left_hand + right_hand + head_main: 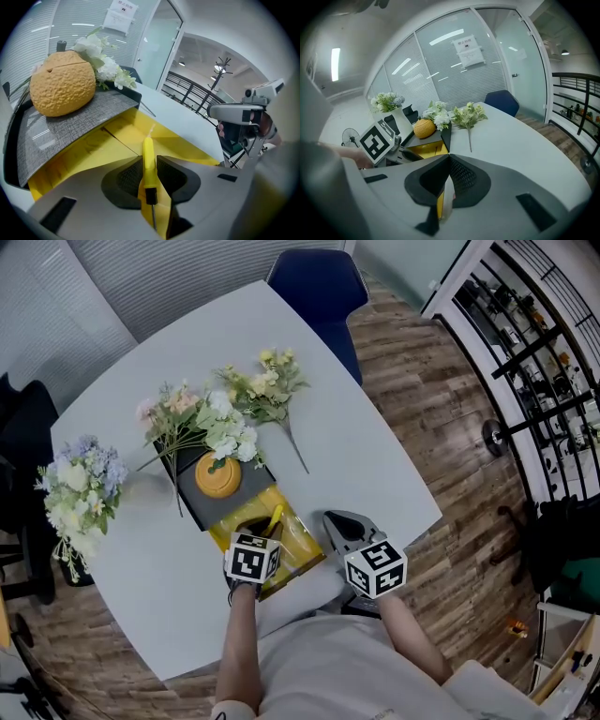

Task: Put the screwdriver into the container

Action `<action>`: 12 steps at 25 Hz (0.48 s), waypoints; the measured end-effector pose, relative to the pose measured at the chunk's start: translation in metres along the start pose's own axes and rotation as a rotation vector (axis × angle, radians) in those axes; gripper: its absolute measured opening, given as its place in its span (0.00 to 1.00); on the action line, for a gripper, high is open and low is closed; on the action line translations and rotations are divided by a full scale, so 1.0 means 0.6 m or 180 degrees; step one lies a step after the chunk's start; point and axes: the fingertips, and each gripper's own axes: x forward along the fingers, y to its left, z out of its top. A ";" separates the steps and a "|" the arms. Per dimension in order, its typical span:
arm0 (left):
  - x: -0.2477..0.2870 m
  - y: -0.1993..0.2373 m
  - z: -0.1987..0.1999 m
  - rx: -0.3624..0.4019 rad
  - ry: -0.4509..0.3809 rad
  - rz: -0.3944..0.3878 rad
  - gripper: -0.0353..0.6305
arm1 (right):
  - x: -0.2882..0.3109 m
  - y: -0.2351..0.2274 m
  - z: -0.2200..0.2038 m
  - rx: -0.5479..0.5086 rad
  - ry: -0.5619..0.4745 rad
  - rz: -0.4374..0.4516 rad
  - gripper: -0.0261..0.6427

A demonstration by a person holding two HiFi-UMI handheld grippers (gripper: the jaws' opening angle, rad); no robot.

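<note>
Yellow screwdriver handle sits between my left gripper's jaws, pads narrowly apart, not pressing it | above the yellow container at the table's near edge | my right gripper is just beside it, jaws closed together

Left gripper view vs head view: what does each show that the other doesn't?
Left gripper view only: the pads flanking the screwdriver, its dark shaft, a coat stand. Head view only: chair, floor, a bouquet at the table's left edge. Both: screwdriver handle, yellow container, orange ball, white flowers, right gripper.
</note>
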 end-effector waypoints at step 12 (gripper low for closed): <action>-0.047 0.000 0.031 -0.0007 -0.0357 0.0181 0.25 | -0.039 0.025 0.034 0.0067 -0.0266 0.0030 0.06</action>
